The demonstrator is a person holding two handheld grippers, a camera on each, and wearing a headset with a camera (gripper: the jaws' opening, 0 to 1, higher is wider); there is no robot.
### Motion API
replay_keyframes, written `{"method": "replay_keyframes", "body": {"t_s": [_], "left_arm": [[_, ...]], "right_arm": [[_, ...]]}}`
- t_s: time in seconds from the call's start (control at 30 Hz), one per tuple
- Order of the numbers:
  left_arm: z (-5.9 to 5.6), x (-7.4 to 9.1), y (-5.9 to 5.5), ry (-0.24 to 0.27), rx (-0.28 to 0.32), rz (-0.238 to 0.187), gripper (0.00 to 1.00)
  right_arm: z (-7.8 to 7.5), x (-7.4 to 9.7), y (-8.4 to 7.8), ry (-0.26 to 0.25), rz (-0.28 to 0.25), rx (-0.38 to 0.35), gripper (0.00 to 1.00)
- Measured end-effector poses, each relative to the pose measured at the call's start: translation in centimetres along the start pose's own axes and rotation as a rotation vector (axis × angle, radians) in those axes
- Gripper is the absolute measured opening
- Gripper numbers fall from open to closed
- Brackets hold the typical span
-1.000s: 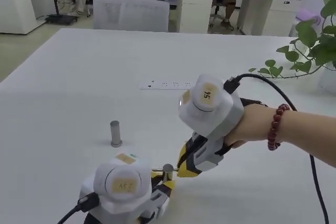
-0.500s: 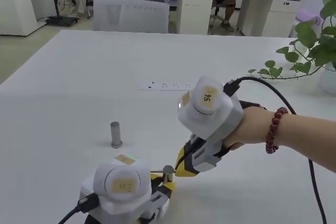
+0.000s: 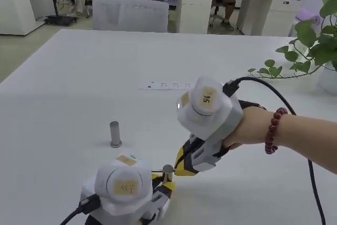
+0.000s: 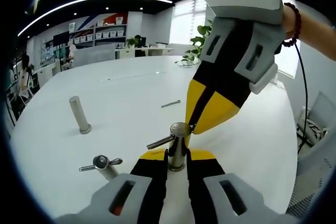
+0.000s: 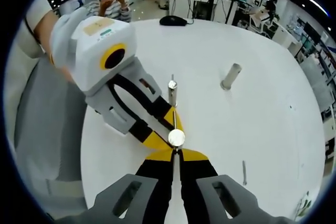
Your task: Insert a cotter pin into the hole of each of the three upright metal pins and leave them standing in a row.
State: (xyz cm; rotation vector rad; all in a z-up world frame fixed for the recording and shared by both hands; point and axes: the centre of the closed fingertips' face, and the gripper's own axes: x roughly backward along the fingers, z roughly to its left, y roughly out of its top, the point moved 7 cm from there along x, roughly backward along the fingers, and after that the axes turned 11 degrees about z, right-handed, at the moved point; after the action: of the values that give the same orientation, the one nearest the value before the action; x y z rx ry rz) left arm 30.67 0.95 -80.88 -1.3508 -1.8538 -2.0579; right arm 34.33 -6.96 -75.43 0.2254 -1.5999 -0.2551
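My left gripper [image 4: 177, 153] is shut on the lower shaft of an upright metal pin [image 4: 179, 139] near the table's front edge. A cotter pin [image 4: 159, 142] passes through that pin's hole and its tip sticks out on the far side. My right gripper [image 5: 176, 154] is shut on the cotter pin's other end, with its yellow tips against the pin's head [image 5: 176, 138]. In the head view the two grippers [image 3: 166, 184] [image 3: 181, 170] meet at this pin [image 3: 167, 170]. A second pin [image 4: 103, 163] stands close by with a cotter pin through it. A third, bare pin [image 3: 115, 134] stands farther left.
A loose cotter pin [image 4: 170, 103] lies on the white table [image 3: 79, 77] beyond the grippers. A white power strip [image 3: 168, 85] lies mid-table. A potted plant [image 3: 310, 46] stands at the right edge. The right gripper's black cable [image 3: 295, 114] runs along the person's forearm.
The right gripper has edged slightly left, toward the pin. The left gripper and the pins have stayed where they were.
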Motion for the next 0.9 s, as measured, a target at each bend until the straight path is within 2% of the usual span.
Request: {"method": "replay_keyframes", "body": {"t_s": [0.27,0.57,0.67,0.8,0.9], "left_arm": [[0.4,0.2,-0.3,0.01,-0.01,0.027,0.17],[0.0,0.8,-0.7,-0.006,-0.024,0.046,0.21],[0.1,1.0,-0.8,-0.002,-0.032,0.055,0.21],[0.2,1.5,-0.8,-0.009,-0.025,0.057,0.23],[0.2,1.9,-0.9,-0.012,-0.026,0.056,0.23]], "right_arm": [[0.0,-0.4,-0.1,-0.003,0.001,0.001,0.1],[-0.1,-0.4,0.0,-0.001,-0.016,-0.023,0.15],[0.0,-0.3,0.0,0.003,-0.035,-0.047,0.18],[0.1,0.1,0.1,0.018,-0.095,-0.118,0.23],[0.0,0.5,0.2,0.01,-0.126,-0.156,0.27]]}}
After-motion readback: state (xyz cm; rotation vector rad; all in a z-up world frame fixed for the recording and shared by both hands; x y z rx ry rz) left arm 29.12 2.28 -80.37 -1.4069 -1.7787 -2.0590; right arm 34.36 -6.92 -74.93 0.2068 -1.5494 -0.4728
